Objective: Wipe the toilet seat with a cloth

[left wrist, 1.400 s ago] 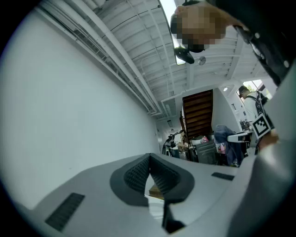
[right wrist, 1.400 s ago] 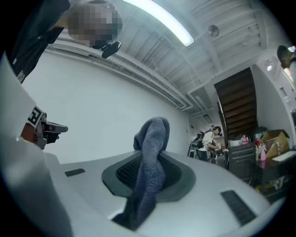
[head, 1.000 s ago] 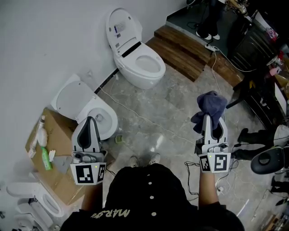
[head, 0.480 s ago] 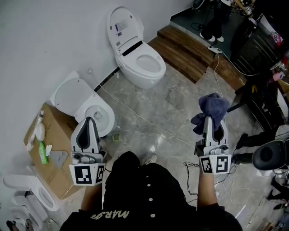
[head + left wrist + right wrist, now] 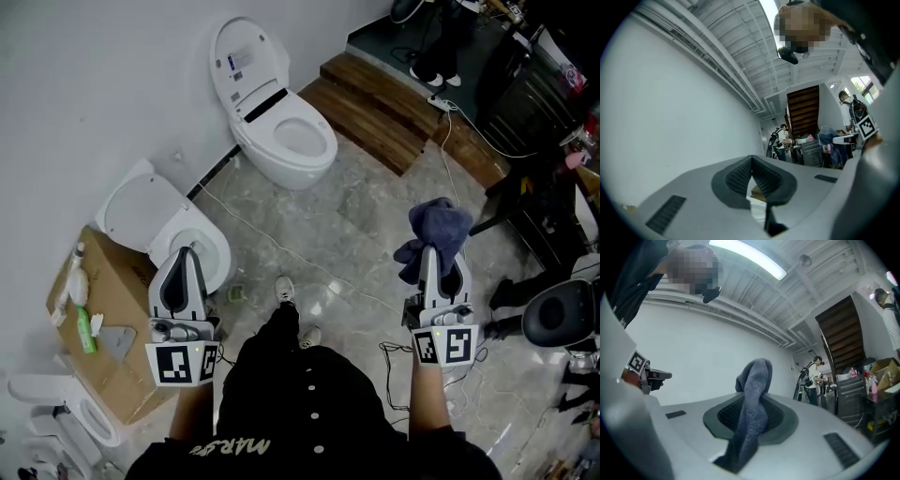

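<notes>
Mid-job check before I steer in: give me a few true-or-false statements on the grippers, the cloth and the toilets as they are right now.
1. The right gripper is shut on the blue cloth. True.
2. The left gripper holds a bottle. False: its fingers are together with nothing between them.
3. The cloth is touching a toilet seat. False: it is held up in the air, clear of both the far toilet and the near toilet.
4. Both toilets have their lids up. True.

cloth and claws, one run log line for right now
left claw: shut, empty | right claw: shut on blue cloth | near toilet, far toilet: untouched
</notes>
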Motion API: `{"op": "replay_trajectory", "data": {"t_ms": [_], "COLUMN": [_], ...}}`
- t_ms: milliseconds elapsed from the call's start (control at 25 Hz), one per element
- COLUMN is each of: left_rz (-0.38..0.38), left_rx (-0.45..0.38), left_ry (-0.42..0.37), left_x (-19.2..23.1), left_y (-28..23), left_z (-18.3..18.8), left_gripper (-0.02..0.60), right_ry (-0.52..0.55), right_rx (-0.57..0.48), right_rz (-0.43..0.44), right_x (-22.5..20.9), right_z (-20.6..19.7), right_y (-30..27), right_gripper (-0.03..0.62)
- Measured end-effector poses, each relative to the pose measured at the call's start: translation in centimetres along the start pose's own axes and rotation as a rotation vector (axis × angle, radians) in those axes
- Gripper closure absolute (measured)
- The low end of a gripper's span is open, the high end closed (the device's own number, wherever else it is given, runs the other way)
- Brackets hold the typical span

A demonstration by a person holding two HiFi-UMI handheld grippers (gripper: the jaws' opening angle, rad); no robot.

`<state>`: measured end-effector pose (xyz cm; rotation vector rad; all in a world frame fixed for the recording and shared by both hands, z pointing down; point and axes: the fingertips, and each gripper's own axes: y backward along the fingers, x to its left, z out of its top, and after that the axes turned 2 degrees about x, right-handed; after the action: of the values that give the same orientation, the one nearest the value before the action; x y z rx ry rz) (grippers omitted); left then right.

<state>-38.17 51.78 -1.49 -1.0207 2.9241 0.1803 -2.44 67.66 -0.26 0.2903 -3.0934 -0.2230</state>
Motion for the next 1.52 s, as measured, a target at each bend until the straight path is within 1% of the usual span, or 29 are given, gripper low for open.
{"op": "replay_trajectory", "data": {"t_ms": [360,560,960,1240,1360,1520], "left_rz": [-0.028,-0.034,-0.066,-0.106,-0.109,-0.122], "left_rx": [-0.020,-0.016,-0.029,-0.028,-0.013,-0.005], "left_ry": [0.019,0.022,0.032,0.039,0.051,0.052], "left_x": [0.8,2.4,6.5,8.5,9.3,9.3], "left_y": [-7.4,-11.2,-18.7,-21.9,-23.1,-24.5], "left_z": [-0.5,-1.2,-1.8,-3.0,-3.8,-4.3], "left_gripper": [0.571,0.571,0.571,0.571,0.571,0.571], "right_ry": [0.035,0.052,0.057,0.064,0.067,0.065], "right_rx": [0.006,0.030,0.015,0.025,0.030,0.030], "right_rz": [-0.010,-0.021,-0.089,-0.146,-0.151,-0.152], "right_x": [-1.7,-2.1,-2.6,-2.6,-2.3,-2.5], "right_z": [-0.1,-0.8,-1.2,-2.0,-2.3,-2.6], "right_y": [-5.9,-9.7,-17.0,-20.1,-21.2,-22.3], "right_gripper": [0.519,0.519,0.519,0.519,0.519,0.519]}}
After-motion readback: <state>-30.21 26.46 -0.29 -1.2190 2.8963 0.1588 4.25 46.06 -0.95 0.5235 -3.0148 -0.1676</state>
